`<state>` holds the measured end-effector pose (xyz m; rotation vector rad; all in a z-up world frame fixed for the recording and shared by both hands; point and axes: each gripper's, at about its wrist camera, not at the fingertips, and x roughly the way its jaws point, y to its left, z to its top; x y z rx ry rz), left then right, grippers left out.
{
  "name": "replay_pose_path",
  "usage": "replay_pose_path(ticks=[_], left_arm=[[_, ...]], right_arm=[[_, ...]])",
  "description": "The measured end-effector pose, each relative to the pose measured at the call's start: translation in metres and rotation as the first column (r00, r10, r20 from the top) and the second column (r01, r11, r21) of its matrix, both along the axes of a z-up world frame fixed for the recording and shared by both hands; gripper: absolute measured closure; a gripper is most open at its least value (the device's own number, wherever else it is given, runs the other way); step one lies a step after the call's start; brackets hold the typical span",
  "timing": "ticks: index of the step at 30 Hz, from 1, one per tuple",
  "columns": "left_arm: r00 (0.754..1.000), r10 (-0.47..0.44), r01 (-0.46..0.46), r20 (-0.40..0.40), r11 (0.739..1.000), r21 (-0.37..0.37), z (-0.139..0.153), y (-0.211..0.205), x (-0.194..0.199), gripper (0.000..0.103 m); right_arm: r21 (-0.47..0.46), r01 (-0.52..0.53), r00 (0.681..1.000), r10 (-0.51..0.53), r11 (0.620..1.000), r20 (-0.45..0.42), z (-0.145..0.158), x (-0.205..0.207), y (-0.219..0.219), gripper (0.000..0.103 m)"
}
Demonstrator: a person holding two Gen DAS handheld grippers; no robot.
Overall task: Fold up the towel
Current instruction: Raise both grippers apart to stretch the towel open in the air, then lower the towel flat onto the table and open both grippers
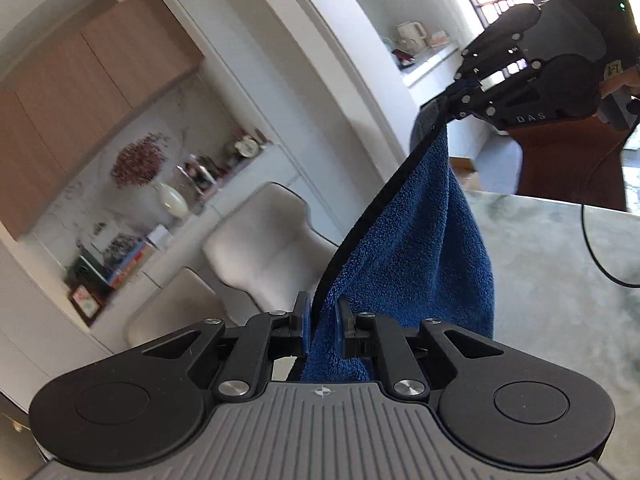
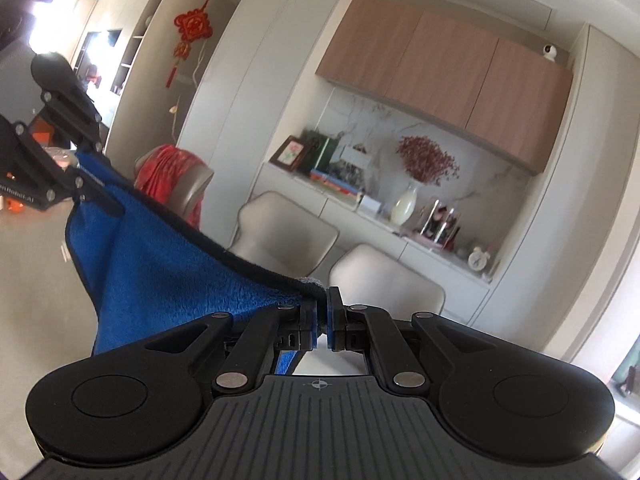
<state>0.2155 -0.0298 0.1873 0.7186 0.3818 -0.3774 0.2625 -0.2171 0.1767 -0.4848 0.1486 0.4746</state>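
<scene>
A blue towel [image 1: 416, 240] with a black hem hangs in the air, stretched between both grippers. My left gripper [image 1: 323, 312] is shut on one top corner of it. My right gripper [image 1: 466, 84] shows in the left wrist view at the upper right, shut on the other corner. In the right wrist view the towel [image 2: 160, 264] runs from my right gripper [image 2: 322, 304] up to my left gripper [image 2: 90, 184] at the far left. The taut black hem joins the two, and the cloth sags below it.
A pale marbled table [image 1: 560, 280] lies under the towel at the right. Two beige chairs [image 2: 288, 232] stand behind it. A sideboard with a vase [image 2: 404, 208], books and frames lines the wall. A red cloth [image 2: 168, 176] drapes a chair.
</scene>
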Motion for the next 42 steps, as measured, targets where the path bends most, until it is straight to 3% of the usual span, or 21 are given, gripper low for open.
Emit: replay_pose_path(ticks=[5,10,14,18,21,24,28,32,33,36,39,42], left_arm=[[0.997,0.025,-0.026,0.071,1.000,0.015,0.030,0.002,0.019,0.092],[0.997,0.006,-0.008,0.082,1.000,0.027,0.034,-0.002,0.004,0.092],[0.999,-0.048,0.049,-0.011,0.997,0.053,-0.006,-0.012,-0.036,0.092],[0.982,-0.084,0.084,-0.167,0.996,-0.007,-0.063,-0.014,-0.080,0.092],[0.952,-0.102,0.090,-0.289,0.994,-0.057,-0.105,-0.017,-0.112,0.092],[0.899,-0.128,0.092,-0.419,0.990,-0.104,-0.150,-0.024,-0.144,0.092],[0.844,-0.141,0.079,-0.518,0.987,-0.139,-0.187,-0.027,-0.167,0.092],[0.788,-0.170,0.115,-0.592,0.985,-0.130,-0.214,-0.033,-0.186,0.088],[0.764,-0.185,0.132,-0.618,0.983,-0.130,-0.220,-0.034,-0.189,0.088],[0.729,-0.197,0.147,-0.656,0.980,-0.131,-0.228,-0.030,-0.193,0.087],[0.700,-0.200,0.146,-0.686,0.980,-0.137,-0.225,-0.017,-0.192,0.078],[0.716,-0.159,0.101,-0.680,0.987,-0.124,-0.220,-0.001,-0.181,0.074]], right_arm=[[-0.003,-0.013,0.999,0.013,1.000,0.044,0.025,0.018,0.005,0.099],[-0.047,-0.023,0.998,0.025,0.999,0.052,0.021,-0.007,0.002,0.099],[-0.090,-0.039,0.999,0.037,0.995,-0.024,-0.010,-0.051,-0.003,0.099],[-0.101,-0.048,0.983,0.029,0.994,-0.181,-0.056,-0.100,-0.009,0.099],[-0.113,-0.039,0.945,0.000,0.993,-0.327,-0.100,-0.138,-0.014,0.099],[-0.097,-0.019,0.875,-0.030,0.995,-0.483,-0.140,-0.172,-0.019,0.099],[-0.096,0.015,0.784,-0.071,0.995,-0.616,-0.179,-0.201,-0.027,0.099],[-0.125,0.021,0.717,-0.101,0.992,-0.689,-0.208,-0.216,-0.031,0.099],[-0.137,0.014,0.702,-0.107,0.990,-0.704,-0.213,-0.219,-0.031,0.098],[-0.183,-0.005,0.659,-0.134,0.983,-0.740,-0.226,-0.221,-0.032,0.095],[-0.233,-0.005,0.619,-0.180,0.972,-0.765,-0.231,-0.218,-0.035,0.091],[-0.241,0.018,0.618,-0.200,0.970,-0.761,-0.230,-0.221,-0.040,0.082]])
